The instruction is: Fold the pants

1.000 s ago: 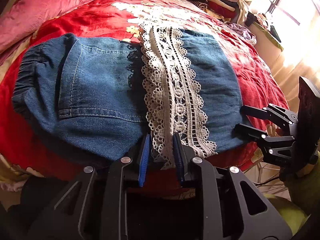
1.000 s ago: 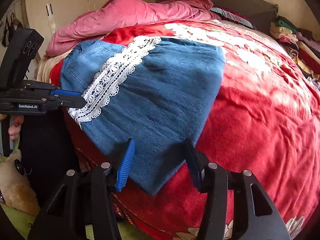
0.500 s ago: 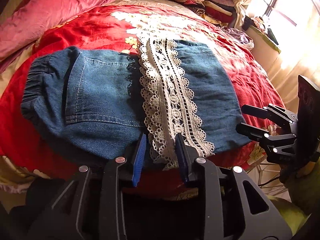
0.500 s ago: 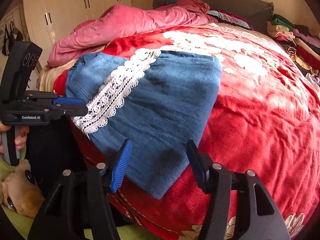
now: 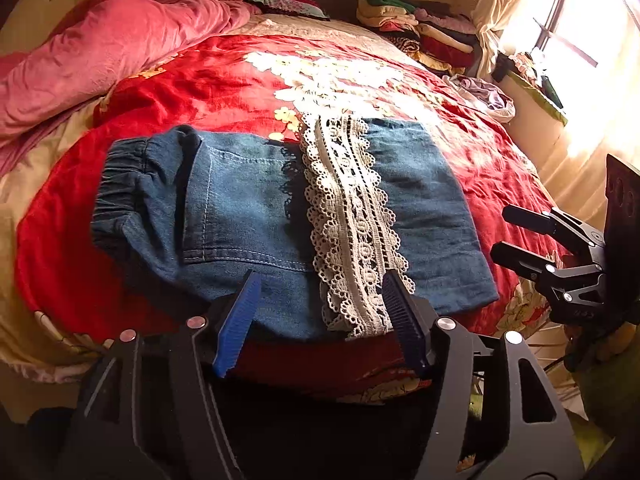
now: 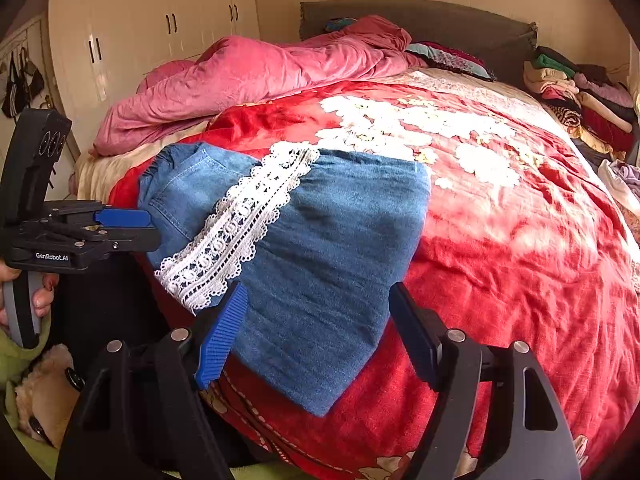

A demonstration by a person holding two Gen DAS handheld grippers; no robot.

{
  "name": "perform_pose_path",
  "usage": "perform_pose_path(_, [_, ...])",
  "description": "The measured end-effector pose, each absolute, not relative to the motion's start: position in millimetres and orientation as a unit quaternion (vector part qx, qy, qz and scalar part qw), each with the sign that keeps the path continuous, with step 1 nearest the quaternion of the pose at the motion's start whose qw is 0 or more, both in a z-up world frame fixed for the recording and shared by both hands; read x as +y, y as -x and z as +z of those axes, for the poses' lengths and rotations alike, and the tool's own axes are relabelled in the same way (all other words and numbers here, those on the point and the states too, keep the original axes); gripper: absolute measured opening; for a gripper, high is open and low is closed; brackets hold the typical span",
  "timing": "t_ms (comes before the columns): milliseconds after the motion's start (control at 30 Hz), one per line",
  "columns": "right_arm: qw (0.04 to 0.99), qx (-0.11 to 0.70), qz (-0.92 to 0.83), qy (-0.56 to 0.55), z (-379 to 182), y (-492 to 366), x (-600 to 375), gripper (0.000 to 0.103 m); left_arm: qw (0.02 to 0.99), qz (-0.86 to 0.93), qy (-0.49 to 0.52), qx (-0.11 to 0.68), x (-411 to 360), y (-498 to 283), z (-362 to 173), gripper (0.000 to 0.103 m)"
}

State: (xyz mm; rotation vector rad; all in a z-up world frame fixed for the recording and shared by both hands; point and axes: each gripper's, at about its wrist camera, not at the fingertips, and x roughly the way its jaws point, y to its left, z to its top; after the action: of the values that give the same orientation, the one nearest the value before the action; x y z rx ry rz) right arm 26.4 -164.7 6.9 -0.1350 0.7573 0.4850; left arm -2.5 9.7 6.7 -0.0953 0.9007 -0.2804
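Observation:
Folded blue denim pants (image 5: 248,208) with a white lace band (image 5: 352,216) lie on the red bedspread (image 5: 200,80) near its front edge. My left gripper (image 5: 322,292) hovers just above the pants' near edge; its jaws are opening and its blue pads touch nothing. The lace end lies below the gap. My right gripper (image 6: 318,300) is over the pants' (image 6: 328,248) near corner, jaws opening, with no cloth pinched. Each gripper shows in the other's view: the right gripper (image 5: 500,230) at the right, the left gripper (image 6: 148,226) at the left, held by a hand (image 6: 42,300).
A pink duvet (image 5: 100,52) is bunched at the bed's far left. Stacked folded clothes (image 5: 420,28) sit at the far right by the dark headboard (image 6: 460,24). A bright window (image 5: 580,20) is on the right, cream wardrobes (image 6: 160,40) on the left, a plush toy (image 6: 40,392) below.
Both grippers' jaws have spread wider and both have lifted a little off the pants' near edge. The lace end that sat between the left pads now lies free. The pants have not moved.

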Motion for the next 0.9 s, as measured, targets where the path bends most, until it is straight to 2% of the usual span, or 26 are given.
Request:
perform_pose_path(300, [0.901,0.349,0.245,0.085,23.8,-33.0,-142.9,0.074,0.902,-0.103,0.047,0.416,29.1,7.8,16.8,0.078])
perform_pose_path(333, [0.901,0.347,0.246,0.087,25.4,-34.2,-139.8,0.090,0.903,-0.100,0.048,0.415,32.0,8.1,17.3,0.078])
perform_pose_path(367, [0.901,0.343,0.249,0.089,27.2,-35.0,-136.4,0.095,0.904,-0.096,0.050,0.414,35.7,8.4,17.4,0.078])
perform_pose_path(900, [0.875,0.330,0.333,0.117,51.9,-96.8,-58.4,0.095,0.892,-0.008,0.134,0.431,126.7,7.1,-6.2,0.083])
